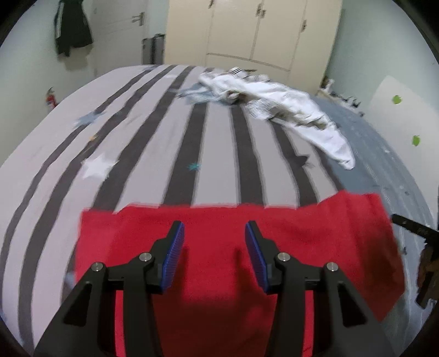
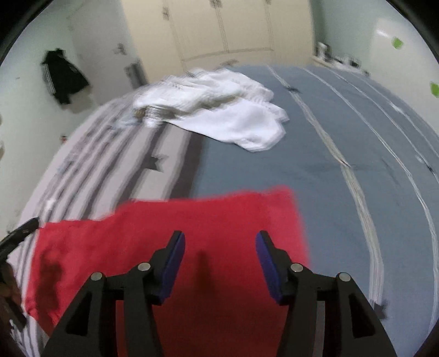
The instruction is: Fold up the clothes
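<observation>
Red cloth (image 1: pixel 225 247) lies flat on the bed (image 1: pixel 55 153), near edge, straight below both of my grippers. Left gripper (image 1: pixel 214 233) hangs above its middle, jaws apart, nothing between the blue pads. Right gripper (image 2: pixel 219 241) sits over the same cloth toward its right side, jaws likewise apart and empty; I hold nothing on either side. Red piece looks like a neat rectangle with straight edges, so I judge one fold is done and laid down, or nearly so. White garment (image 1: pixel 277 107) lies crumpled farther up the bed, well apart from the red one, partly on the grey striped cover and partly on the blue cover (image 2: pixel 343 142). It looks unfolded. Both views are blurred, fine creases cannot be read. Next move, my guess: either pinch the two corners of the red cloth for another fold, or reach for the white heap and spread it flat first. Dark jacket (image 1: pixel 72 26) hangs on the wall, not in play.
</observation>
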Tool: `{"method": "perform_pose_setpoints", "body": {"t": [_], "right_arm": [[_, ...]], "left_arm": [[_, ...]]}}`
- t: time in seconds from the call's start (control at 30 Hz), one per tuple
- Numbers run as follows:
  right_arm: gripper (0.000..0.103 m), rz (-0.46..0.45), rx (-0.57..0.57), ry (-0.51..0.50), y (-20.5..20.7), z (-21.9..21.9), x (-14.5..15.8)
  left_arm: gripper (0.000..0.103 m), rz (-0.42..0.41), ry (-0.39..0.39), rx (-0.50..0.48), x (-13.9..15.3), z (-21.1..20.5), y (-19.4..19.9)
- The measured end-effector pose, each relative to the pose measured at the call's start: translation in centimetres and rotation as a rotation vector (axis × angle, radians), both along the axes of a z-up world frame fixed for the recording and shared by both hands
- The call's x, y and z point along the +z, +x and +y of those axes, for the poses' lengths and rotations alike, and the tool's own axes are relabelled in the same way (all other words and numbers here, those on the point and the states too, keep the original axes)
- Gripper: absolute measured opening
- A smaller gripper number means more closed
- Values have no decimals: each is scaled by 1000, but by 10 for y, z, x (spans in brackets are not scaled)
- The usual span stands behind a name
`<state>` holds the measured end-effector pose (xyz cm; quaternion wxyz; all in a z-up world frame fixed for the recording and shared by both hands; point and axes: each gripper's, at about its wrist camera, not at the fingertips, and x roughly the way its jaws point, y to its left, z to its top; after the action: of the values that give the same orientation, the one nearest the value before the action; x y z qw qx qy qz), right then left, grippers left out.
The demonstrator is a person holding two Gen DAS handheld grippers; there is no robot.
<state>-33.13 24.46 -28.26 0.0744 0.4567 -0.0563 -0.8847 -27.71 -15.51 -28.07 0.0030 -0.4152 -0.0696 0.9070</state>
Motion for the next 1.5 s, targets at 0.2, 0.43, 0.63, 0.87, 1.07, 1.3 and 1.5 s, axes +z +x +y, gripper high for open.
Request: {"method": "perform_pose_setpoints", "body": {"t": [0.2, 0.43, 0.63, 0.87, 1.07, 1.3, 1.5], "right_arm": [[51, -8, 2, 114, 23, 12, -15], [59, -103, -68, -48, 32, 45, -49], [62, -96, -32, -104, 34, 51, -60], [29, -129, -10, -139, 30, 50, -57], [12, -114, 19, -97, 34, 29, -33], [12, 59, 66, -52, 72, -53, 52], [11, 121, 202, -29, 99, -196, 85]], "left_arm": [[43, -57, -61, 68, -10, -20, 33], [43, -54, -77, 98, -9, -24, 54], [43, -58, -42, 138, -14, -30, 64], [43, -47, -36, 161, -7, -45, 76], [43, -36, -3, 202, -5, -75, 83], [43, -25, 60, 217, -4, -130, 105], [43, -5, 102, 193, 12, -177, 124]]}}
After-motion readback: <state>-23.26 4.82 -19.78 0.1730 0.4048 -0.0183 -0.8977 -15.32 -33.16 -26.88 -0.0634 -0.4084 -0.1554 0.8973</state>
